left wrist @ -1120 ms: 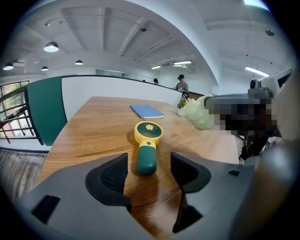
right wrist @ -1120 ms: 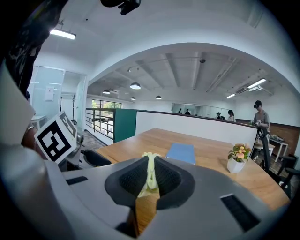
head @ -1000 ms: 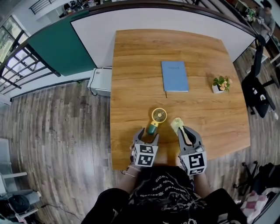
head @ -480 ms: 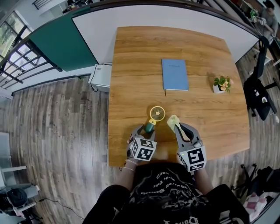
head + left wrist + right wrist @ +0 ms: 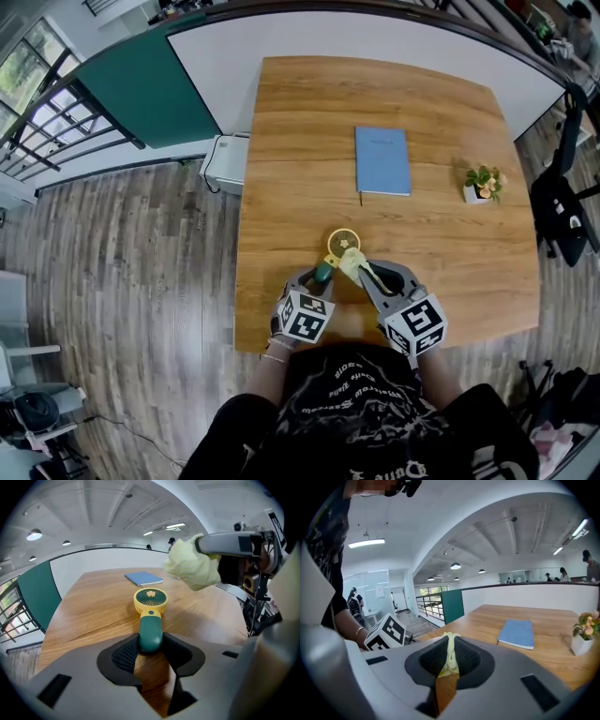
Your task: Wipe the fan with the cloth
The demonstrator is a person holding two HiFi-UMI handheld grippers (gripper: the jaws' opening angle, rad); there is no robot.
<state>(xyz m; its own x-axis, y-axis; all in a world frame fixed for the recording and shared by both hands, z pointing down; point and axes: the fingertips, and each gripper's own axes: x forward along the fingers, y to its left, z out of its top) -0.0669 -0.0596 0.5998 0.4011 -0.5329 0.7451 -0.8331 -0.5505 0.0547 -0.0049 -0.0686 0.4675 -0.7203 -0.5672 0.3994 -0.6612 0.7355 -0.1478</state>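
- Here, a small fan point(image 5: 342, 244) with a yellow head and a dark green handle is seen at the near edge of the wooden table point(image 5: 441, 112), just ahead of the person.
- Its head is pointed away from the person, with the round grille turned upward.
- The green handle is pinched between the pads of the left gripper point(image 5: 319, 279). These jaws have just been closing, and in the left gripper view both pads are seen pressed against the handle's sides.
- A pale yellow cloth point(image 5: 351, 266) is clamped in the right gripper point(image 5: 368, 275). In the right gripper view a thin fold of it is squeezed between the two pads, which are drawn together on it.
- The bunched end of the cloth is held out past the jaw tips, towards the fan's head.
- In the head view the cloth is seen overlapping the lower right rim of the yellow head. In the left gripper view it is seen raised above and to the right of the head, with a gap between them.
- The two grippers are angled towards each other, side by side, near the table's front edge.
- A blue notebook point(image 5: 382, 160) is laid flat near the middle of the table, well apart from the fan.
- A small potted plant point(image 5: 482, 180) in a white pot is set towards the right edge, beside the notebook but not touching it.
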